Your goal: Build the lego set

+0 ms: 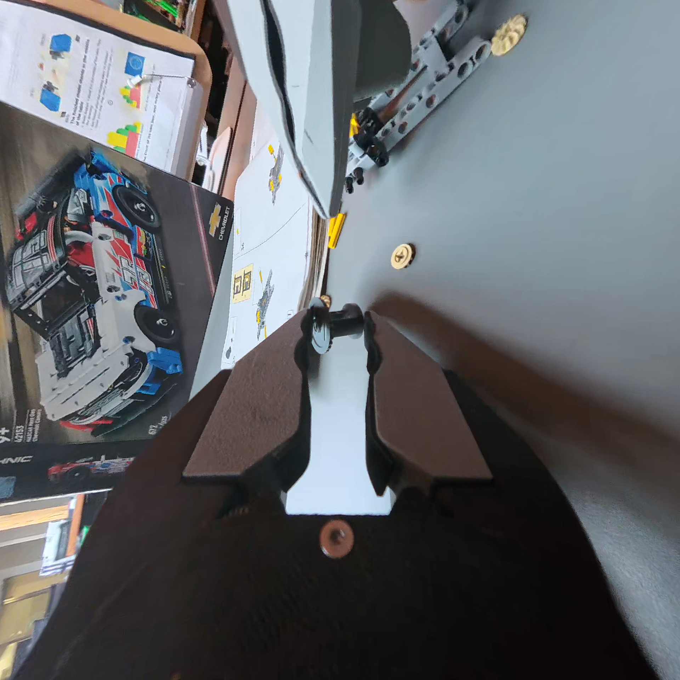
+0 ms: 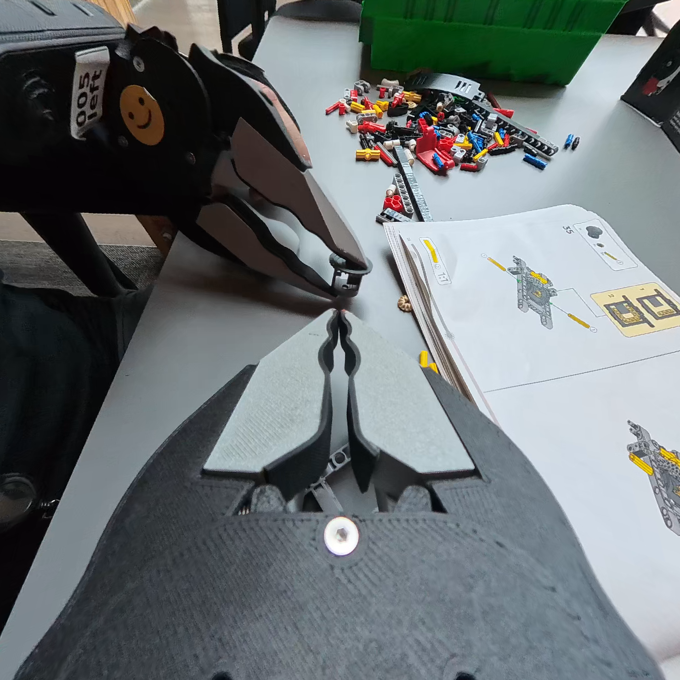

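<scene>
**Black differential housing pinched above the grey tabletop**

Black and grey, the right hand-held gripper (image 2: 338, 312) sits nearest in its own view, its jaws pressed together with nothing visible between the tips, low over the grey tabletop (image 2: 220, 349). Just beyond those tips, the left hand-held gripper (image 2: 349, 281) clenches a small black round lego piece (image 2: 346, 279), close above the tabletop. In the left wrist view the same piece (image 1: 340, 323) spans the gap between the two fingertips. Right of it lies the open instruction booklet (image 2: 533, 312), with a tan gear (image 2: 406, 304) touching its edge. A second tan gear (image 1: 403, 255) lies on bare tabletop, and farther off a grey beam assembly (image 1: 423, 95) rests near a third gear (image 1: 509, 35). Beyond the booklet spreads a pile of loose lego parts (image 2: 441, 125), then a green bin (image 2: 478, 40). The set's box (image 1: 103, 294) stands beside the booklet.
</scene>
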A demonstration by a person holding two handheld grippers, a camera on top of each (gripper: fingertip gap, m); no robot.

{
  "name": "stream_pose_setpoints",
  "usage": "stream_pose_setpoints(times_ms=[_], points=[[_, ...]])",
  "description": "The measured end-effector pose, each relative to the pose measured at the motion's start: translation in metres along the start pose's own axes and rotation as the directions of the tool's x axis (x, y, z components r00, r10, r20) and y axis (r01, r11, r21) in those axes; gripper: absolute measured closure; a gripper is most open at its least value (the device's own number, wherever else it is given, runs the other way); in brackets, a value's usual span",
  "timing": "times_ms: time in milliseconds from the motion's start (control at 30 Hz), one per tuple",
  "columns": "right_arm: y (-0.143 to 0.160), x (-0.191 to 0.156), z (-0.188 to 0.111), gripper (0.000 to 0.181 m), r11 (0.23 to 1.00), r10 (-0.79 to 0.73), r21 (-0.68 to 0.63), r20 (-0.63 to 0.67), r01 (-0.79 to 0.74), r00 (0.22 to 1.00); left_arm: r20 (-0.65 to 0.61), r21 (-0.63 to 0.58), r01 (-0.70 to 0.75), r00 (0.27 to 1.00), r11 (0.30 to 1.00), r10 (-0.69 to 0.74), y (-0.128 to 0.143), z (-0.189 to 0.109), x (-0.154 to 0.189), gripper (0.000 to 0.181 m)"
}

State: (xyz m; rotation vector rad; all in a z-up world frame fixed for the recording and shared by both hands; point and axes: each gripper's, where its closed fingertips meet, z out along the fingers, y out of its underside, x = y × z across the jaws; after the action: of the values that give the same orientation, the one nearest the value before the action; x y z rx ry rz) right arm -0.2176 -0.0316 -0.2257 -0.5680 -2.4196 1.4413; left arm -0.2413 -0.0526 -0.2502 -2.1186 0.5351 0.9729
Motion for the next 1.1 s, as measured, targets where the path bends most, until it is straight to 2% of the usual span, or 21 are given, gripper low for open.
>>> stream_pose_setpoints(times_ms=[167,433,800,1100], points=[[0.003,0.001,0.001,0.181,0.999,-0.023,-0.024,-0.019,0.023,1.0,0.034,-0.058,-0.179,0.983,0.982,0.181,0.001,-0.001,0.004,0.156],[0.006,-0.001,0.004,0.181,0.998,-0.042,-0.046,-0.018,0.042,0.999,-0.004,-0.085,-0.226,0.974,0.97,0.226,-0.007,-0.002,0.011,0.16],[0.006,0.003,0.001,0.181,0.998,-0.04,-0.042,-0.034,0.038,0.999,-0.081,-0.072,-0.116,0.991,0.991,0.11,-0.009,-0.006,0.016,0.158],[0.006,0.007,-0.001,0.181,0.999,-0.029,-0.037,-0.042,0.028,0.999,-0.112,-0.051,-0.009,0.994,0.999,0.003,-0.007,-0.014,0.008,0.142]])
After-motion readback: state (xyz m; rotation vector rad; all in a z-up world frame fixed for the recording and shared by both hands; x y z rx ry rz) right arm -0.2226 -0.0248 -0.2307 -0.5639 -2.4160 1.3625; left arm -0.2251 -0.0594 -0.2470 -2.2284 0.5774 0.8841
